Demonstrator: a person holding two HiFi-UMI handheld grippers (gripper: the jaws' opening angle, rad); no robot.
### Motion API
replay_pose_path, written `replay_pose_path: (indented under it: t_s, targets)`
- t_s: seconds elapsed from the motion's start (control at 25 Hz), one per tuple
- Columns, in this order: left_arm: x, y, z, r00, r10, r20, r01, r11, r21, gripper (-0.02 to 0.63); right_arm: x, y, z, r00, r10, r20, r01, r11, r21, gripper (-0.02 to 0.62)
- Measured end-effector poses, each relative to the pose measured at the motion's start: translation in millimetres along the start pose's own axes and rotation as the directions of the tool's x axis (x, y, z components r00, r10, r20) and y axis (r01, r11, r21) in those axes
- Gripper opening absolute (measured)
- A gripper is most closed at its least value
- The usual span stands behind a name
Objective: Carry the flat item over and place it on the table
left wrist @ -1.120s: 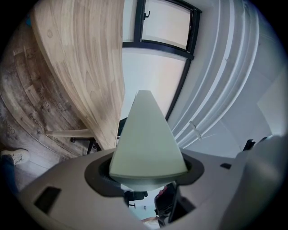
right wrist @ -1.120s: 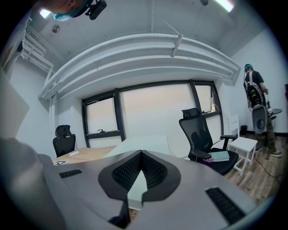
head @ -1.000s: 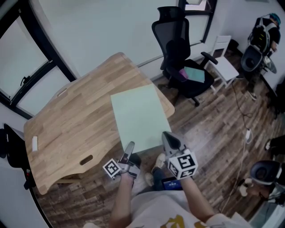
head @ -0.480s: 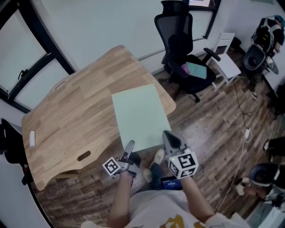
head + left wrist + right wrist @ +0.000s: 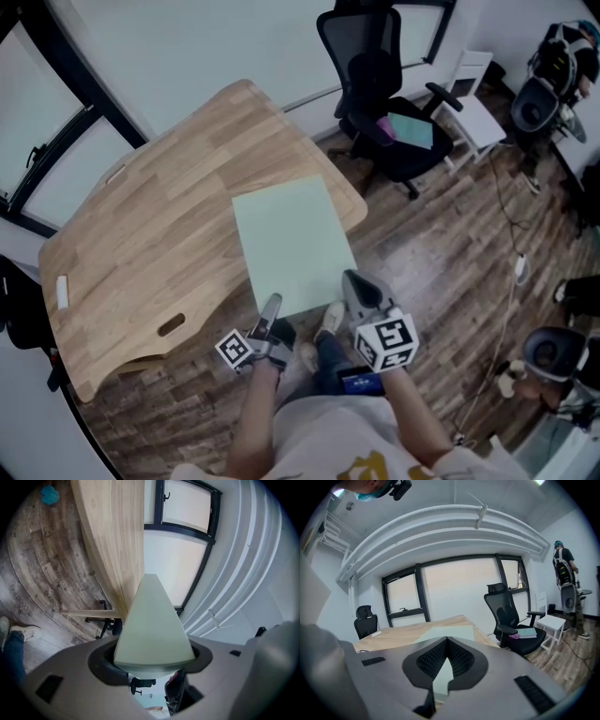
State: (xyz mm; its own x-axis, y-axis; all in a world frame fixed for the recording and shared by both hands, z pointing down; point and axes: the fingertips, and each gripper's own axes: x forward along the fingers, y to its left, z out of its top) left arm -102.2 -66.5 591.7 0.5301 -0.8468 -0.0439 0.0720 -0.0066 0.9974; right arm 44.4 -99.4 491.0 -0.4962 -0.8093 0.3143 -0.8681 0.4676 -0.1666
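Over one table (image 5: 150, 234), one green sheet (image 5: 292, 244).

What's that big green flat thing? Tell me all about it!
It is a pale green sheet, thin, plain and rectangular, stiff like card or board. It is held about level by its near edge, which the left gripper and the right gripper each pinch. Its far part hangs over the wooden table; whether it touches the wood I cannot tell.

Pale green sheet (image 5: 292, 246); light wood-grain table (image 5: 159, 234); black chair (image 5: 375, 89).
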Motion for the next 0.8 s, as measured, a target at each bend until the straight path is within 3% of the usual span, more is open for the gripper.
replay_pose_path:
  t_s: [0.8]
  targets:
    - [8,27,-5,1.0,0.029,0.004,-0.029,0.999,-0.03,0.284,11,-13,-20,0.998,0.006,-0.063,-0.007,1.0,-0.01,-0.002]
